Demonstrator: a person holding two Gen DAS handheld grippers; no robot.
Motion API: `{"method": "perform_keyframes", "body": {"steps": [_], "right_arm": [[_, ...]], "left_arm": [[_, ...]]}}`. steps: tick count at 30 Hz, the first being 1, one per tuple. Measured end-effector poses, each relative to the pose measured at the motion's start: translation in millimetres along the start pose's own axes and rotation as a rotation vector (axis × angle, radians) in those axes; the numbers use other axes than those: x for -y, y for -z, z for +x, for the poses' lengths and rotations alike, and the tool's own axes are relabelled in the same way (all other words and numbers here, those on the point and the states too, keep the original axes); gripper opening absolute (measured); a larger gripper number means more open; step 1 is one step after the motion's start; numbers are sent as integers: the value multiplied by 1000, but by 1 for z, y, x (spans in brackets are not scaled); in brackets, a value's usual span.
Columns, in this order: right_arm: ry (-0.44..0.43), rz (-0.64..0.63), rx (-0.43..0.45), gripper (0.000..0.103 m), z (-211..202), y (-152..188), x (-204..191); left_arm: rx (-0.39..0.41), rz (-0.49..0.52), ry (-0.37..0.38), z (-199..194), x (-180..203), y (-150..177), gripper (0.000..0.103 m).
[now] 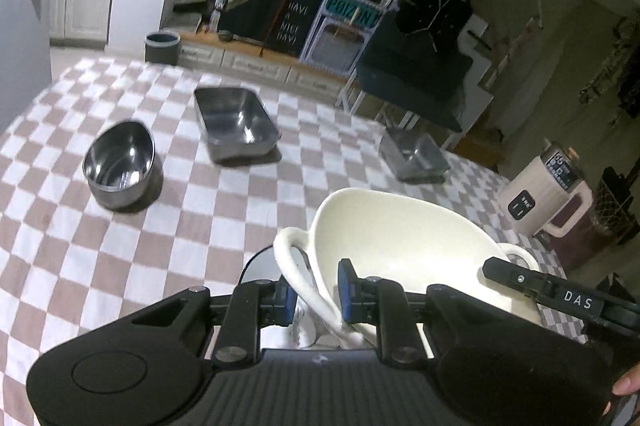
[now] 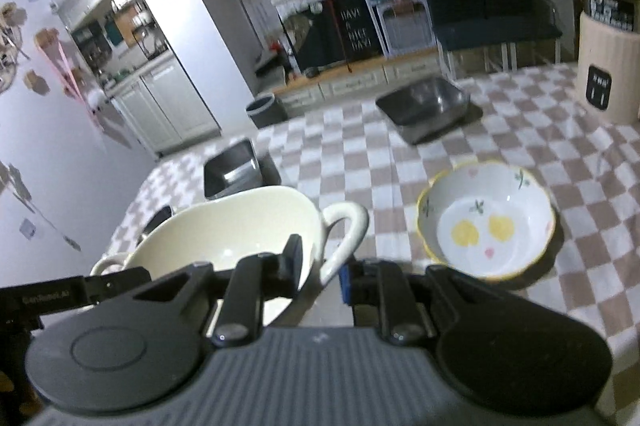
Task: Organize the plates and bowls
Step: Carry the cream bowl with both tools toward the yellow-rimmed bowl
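The left gripper (image 1: 318,296) has its jaws clamped on one side of the cream ceramic two-handled bowl (image 1: 400,238); the right gripper's (image 2: 320,266) jaws pinch the opposite side. The bowl hangs tilted above the checkered-cloth bench (image 1: 160,246), near a flower-painted yellow-rimmed bowl (image 2: 486,220) and a round steel bowl (image 1: 120,162).

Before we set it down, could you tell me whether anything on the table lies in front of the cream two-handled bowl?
Yes: the floral bowl sits just right of the cream bowl; the cloth straight ahead is bare.
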State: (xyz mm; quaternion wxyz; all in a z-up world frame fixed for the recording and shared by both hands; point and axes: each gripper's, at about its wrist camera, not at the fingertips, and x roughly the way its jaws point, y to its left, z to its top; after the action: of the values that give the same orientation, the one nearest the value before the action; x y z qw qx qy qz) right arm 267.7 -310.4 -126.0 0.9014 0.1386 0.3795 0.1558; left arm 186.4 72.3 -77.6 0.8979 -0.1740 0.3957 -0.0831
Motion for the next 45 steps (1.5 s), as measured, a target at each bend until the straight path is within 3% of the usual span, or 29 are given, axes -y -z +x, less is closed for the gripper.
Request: {"method": "perform_keyframes", "body": {"steps": [10,18,45], "right_arm": [[67,-64,-22,22,9,21,-19],[98,-45,-98,23,21,30,-19],[140,32,-231,23,58,34,-20]], "left_arm": [[-83,-29,-3,21,-19,9,23],[-147,-44,-28,39,-29,13,23],[-182,-46,-141,70,-37,12,23]]}}
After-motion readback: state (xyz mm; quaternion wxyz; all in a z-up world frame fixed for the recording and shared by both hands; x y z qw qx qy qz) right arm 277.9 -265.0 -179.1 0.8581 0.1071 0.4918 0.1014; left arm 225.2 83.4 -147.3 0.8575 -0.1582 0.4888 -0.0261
